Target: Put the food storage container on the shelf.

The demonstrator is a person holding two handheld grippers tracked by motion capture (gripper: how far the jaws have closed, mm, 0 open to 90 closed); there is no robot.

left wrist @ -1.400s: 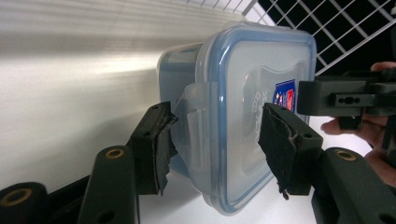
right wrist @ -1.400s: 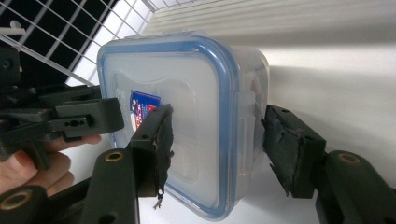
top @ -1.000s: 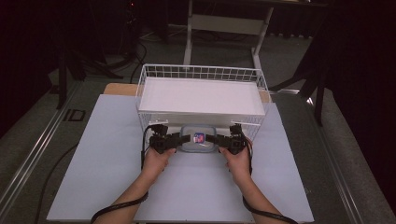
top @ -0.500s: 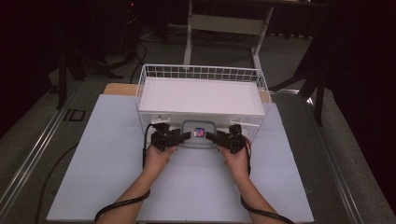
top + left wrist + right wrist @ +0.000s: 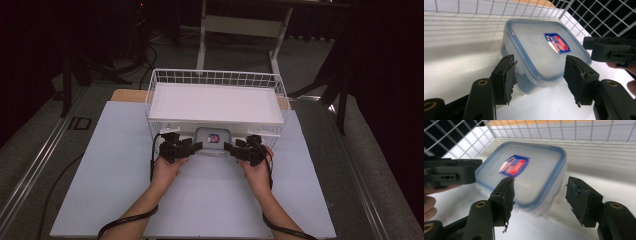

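Both grippers, left gripper [image 5: 196, 146] and right gripper [image 5: 231, 147], are sitting released with jaws gaping around the plastic container [image 5: 213, 139], which is lying under the wire basket [image 5: 217, 77] on the table [image 5: 210, 200]; gripping and pulling it out are looking still undone, and its red-blue label [image 5: 556, 43] is too blurry to read

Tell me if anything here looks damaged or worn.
The black pads on both grippers look frayed: the left gripper has ragged, torn pad edges, and the right gripper has a loose shred hanging. The lidded container looks intact.
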